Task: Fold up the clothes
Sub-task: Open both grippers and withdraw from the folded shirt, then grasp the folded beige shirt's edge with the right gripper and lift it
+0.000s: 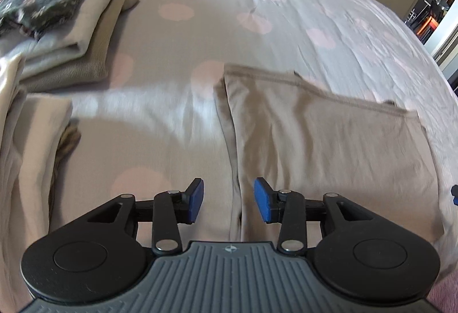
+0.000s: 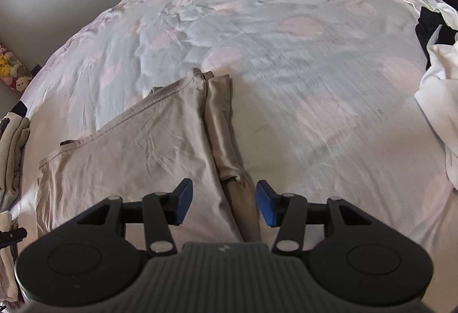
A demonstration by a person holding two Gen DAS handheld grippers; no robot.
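A beige garment (image 1: 329, 147) lies flat on the bed, folded into a rectangle with its sleeve edge tucked along one side. My left gripper (image 1: 229, 200) hovers over the garment's left folded edge, open, its blue pads (image 1: 196, 198) apart and nothing pinched between them. In the right wrist view the same beige garment (image 2: 128, 147) spreads to the left, its folded sleeve strip running down the middle. My right gripper (image 2: 224, 202) stands open above that strip's near end, pads clear of the cloth.
A stack of folded clothes (image 1: 65, 27) topped by a dark floral piece sits at the far left of the grey, pink-dotted bedspread (image 1: 229, 12). More beige folded cloth (image 1: 25, 141) lies nearer left. A white and black unfolded pile (image 2: 438, 84) lies at the right.
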